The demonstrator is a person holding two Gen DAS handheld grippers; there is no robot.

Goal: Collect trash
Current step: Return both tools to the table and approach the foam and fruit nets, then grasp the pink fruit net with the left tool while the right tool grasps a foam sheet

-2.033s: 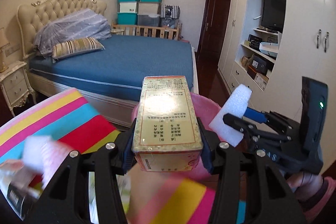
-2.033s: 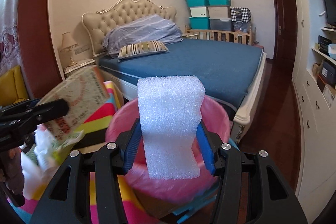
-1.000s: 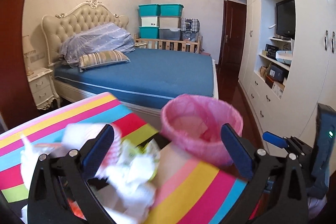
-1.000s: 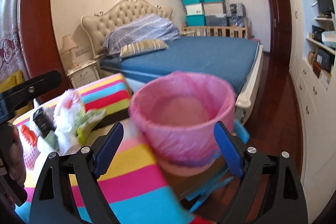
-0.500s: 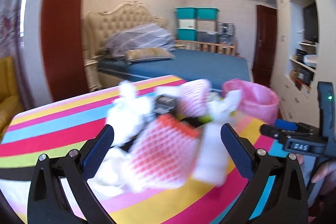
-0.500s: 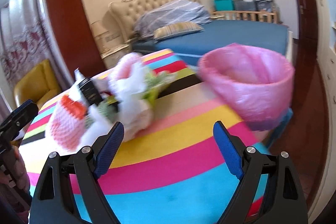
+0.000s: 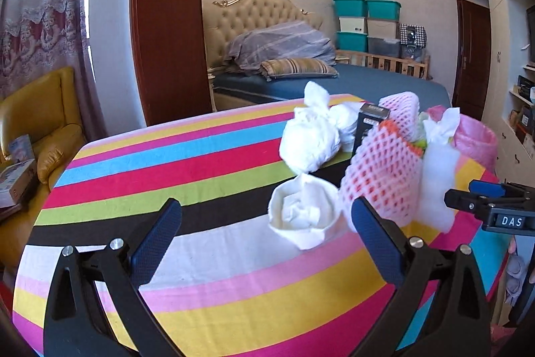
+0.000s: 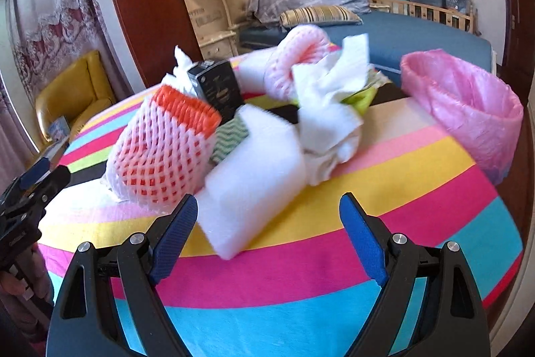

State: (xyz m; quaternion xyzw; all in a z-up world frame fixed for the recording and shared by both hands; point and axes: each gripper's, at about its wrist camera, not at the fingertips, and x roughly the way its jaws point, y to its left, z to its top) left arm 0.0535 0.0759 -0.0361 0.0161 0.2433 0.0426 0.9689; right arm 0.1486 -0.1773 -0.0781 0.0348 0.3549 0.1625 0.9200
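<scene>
A home bedroom: a bed (image 7: 384, 82) with blue cover, tufted headboard (image 7: 264, 9) and striped pillow (image 7: 297, 67), stacked storage boxes (image 7: 366, 22) against the far wall, lace curtains (image 7: 36, 22), a yellow armchair (image 7: 36, 119), and a worktop (image 7: 200, 163) under a striped cloth.

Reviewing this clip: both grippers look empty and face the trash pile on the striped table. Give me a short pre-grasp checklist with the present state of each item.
1. Left gripper open and empty: ok, jaws spread wide, nothing between them.
2. Right gripper open and empty: ok, jaws spread wide.
3. Target ahead of the right gripper: ok, the white foam block lies just in front of its fingers.
4. Target ahead of the left gripper: ok, a crumpled white tissue sits close in front, slightly right of centre.
5. Pink-lined bin open and reachable: ok, mouth open at the table's far right edge.
6. Pile stable: cannot tell; the foam net sleeve and black box lean on each other.
</scene>
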